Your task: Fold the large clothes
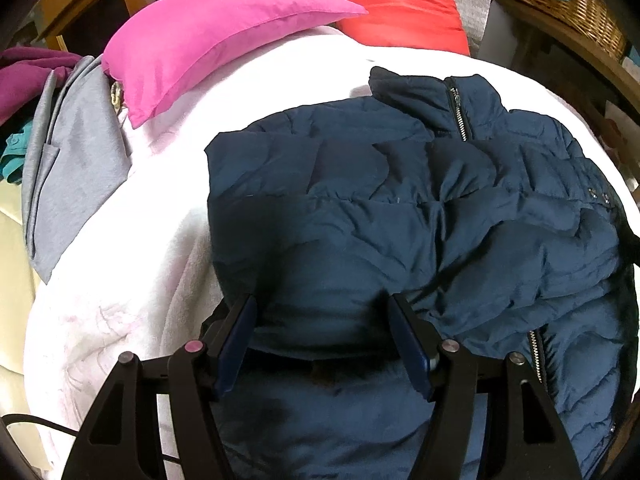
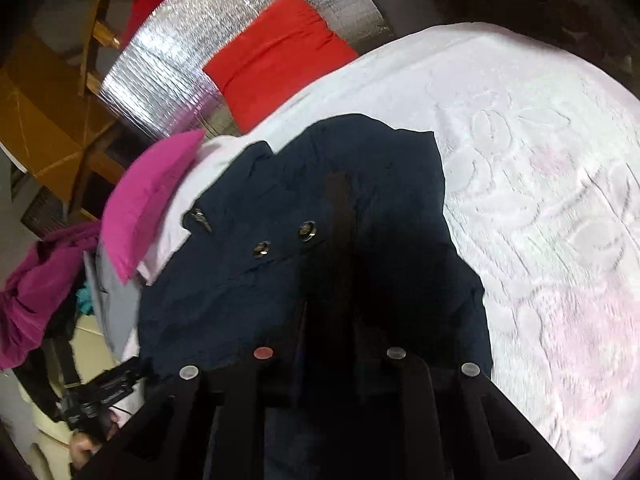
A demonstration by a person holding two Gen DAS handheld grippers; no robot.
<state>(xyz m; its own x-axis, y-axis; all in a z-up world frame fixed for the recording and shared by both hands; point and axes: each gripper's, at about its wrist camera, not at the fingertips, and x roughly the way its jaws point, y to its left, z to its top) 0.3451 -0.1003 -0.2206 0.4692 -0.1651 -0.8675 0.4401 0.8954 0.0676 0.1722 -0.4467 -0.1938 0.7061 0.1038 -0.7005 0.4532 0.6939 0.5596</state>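
Two grippers worked over a navy quilted jacket (image 1: 400,208) that lay spread on a white bedspread (image 1: 120,320), its zipped collar turned toward the far end of the bedspread. Just beyond the jacket's collar a magenta pillow (image 1: 208,40) and a red cushion (image 1: 396,4) rested at the head of the bedspread, against a silver foil sheet (image 2: 192,52). Off the jacket's left side, a grey garment (image 1: 72,160) hung over the bedspread's edge. The left gripper (image 1: 322,304) stood over the jacket's near hem with its jaws well apart, fabric lying between the blue pads (image 1: 236,344) but not pinched by them. The right gripper (image 2: 328,264) had its jaws drawn close together on a raised fold of the jacket, near two metal snaps (image 2: 308,230); the dark cloth bunched up around the fingers and hid the pads, so the exact contact could not be made out.
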